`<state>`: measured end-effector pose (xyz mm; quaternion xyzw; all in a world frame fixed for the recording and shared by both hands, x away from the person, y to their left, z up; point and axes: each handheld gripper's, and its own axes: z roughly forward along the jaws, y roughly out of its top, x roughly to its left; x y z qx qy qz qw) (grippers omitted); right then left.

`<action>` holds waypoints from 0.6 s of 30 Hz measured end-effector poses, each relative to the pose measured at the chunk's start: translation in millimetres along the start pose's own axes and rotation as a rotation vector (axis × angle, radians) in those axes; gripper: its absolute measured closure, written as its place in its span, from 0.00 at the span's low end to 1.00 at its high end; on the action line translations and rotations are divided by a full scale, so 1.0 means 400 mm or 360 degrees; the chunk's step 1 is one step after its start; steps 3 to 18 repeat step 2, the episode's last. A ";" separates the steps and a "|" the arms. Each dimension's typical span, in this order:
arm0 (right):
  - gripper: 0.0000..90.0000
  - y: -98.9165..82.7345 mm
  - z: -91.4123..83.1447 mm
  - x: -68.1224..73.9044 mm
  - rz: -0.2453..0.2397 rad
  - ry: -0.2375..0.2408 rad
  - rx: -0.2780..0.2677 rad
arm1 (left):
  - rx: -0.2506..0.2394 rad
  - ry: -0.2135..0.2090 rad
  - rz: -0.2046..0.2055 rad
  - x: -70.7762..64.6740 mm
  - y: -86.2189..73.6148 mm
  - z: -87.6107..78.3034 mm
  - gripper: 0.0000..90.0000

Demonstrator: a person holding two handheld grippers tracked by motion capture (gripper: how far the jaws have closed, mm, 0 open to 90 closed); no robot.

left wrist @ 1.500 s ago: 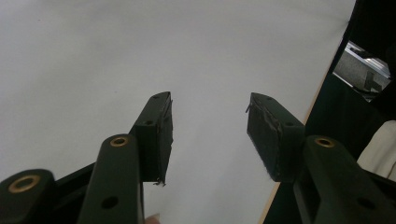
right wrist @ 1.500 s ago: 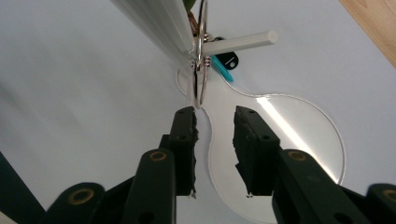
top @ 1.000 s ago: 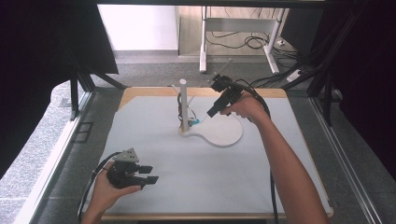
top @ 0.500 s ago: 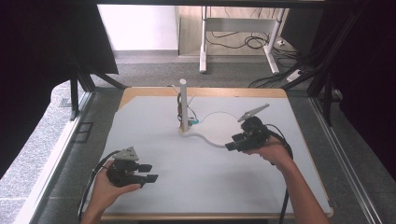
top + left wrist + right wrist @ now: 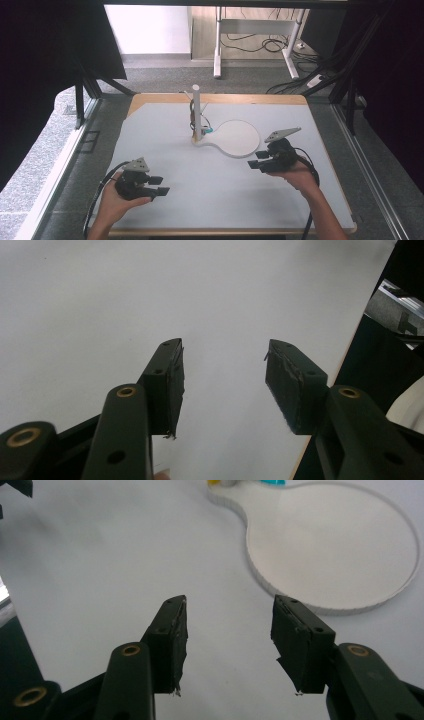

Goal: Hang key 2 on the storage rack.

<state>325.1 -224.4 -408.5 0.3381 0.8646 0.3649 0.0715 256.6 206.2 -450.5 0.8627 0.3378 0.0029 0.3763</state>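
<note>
**Ana:** Looking down from the high view, what sits on the table [image 5: 150, 210]?

**Ben:** A pale, matte sheet covers a wooden top. Toward the far edge, near its middle, stands a white stand [image 5: 227, 140]: a flat round disc that narrows into a neck, with a slim upright post [image 5: 197, 112] rising from the neck end. Thin wires and a small teal piece [image 5: 208, 131] cling to the post's foot; they are too small to make out.

**Ana:** And the hands?

**Ben:** The left gripper [image 5: 156, 185] is held near the near-left corner. The right gripper [image 5: 258, 160] hovers near the right edge, just beside the disc's near rim, not touching it. Both are black, each topped by a grey three-cornered plate, with a cable trailing back.

**Ana:** What do the gripper views add?

**Ben:** The left gripper view shows its jaws [image 5: 224, 385] parted to a middling gap with nothing between them, over bare sheet, plus the table's dark edge at one side. The right gripper view shows its own jaws [image 5: 229, 635] apart and empty, having just been opening, and the disc [image 5: 330, 545] close up: smooth, low, with a finely ribbed rim.

**Ana:** Anything cut off?

**Ben:** There, the post's base is clipped by the top edge; only a yellow scrap [image 5: 214, 482] and a teal sliver [image 5: 274, 482] show.
</note>
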 end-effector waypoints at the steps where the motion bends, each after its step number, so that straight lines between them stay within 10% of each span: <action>1: 0.53 -0.006 -0.005 0.006 -0.0005 -0.0007 -0.0035 | -0.0004 -0.0001 -0.0006 0.001 0.000 -0.001 0.55; 18: 0.52 -0.015 -0.010 0.011 -0.0014 -0.0023 -0.0065 | -0.0010 0.0000 -0.0013 0.003 -0.001 -0.001 0.55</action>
